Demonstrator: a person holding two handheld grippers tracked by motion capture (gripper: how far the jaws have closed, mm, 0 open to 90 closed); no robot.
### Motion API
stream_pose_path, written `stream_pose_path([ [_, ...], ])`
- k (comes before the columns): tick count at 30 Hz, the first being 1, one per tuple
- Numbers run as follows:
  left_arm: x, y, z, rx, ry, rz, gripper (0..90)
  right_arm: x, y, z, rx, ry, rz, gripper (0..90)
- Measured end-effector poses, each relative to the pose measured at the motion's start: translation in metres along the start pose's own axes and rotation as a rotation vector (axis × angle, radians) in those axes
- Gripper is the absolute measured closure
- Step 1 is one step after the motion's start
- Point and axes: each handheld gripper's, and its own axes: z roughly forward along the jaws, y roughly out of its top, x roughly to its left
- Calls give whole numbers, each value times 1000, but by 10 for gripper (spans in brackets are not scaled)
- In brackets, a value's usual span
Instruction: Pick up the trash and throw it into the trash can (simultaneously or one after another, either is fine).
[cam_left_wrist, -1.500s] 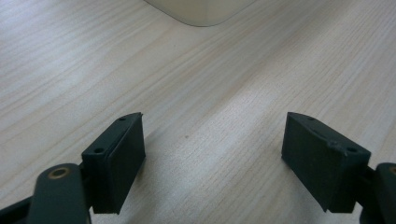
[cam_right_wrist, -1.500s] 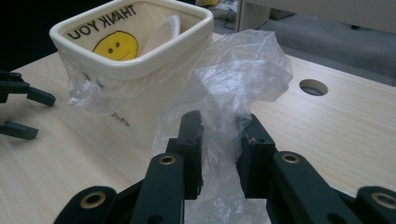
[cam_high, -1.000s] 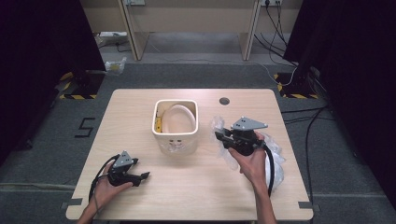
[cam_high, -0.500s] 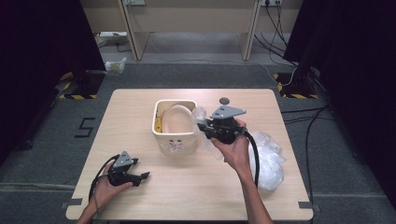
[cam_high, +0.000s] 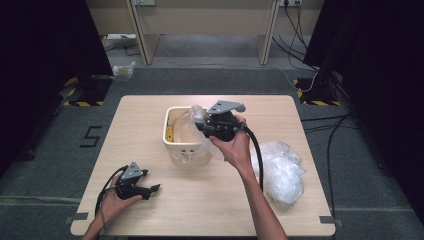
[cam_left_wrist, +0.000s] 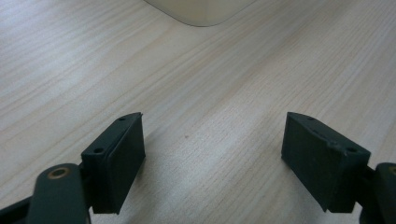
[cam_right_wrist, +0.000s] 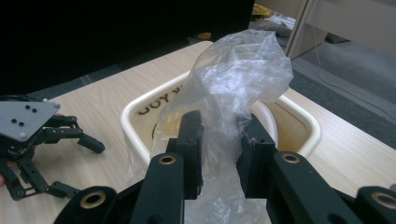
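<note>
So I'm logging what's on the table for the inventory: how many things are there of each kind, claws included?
Claws: 2, the left claw open on the table, the right claw shut on a bag
Clear plastic bags: 1 held bag, plus 1 crumpled pile of plastic
Cream basket: 1
Total: 5

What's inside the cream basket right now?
Something yellow lies inside the basket. The clear plastic bag held by the right claw hangs over the opening and covers most of the inside, so the rest can't be made out.
</note>
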Motion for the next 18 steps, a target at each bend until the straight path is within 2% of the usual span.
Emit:
stream_pose_path([
  [11, 0, 0, 0, 0, 0, 0, 204, 0, 13, 34, 33, 26, -24, 733],
  [18, 0, 0, 0, 2, 0, 1, 204, -9, 24, 55, 43, 25, -21, 730],
])
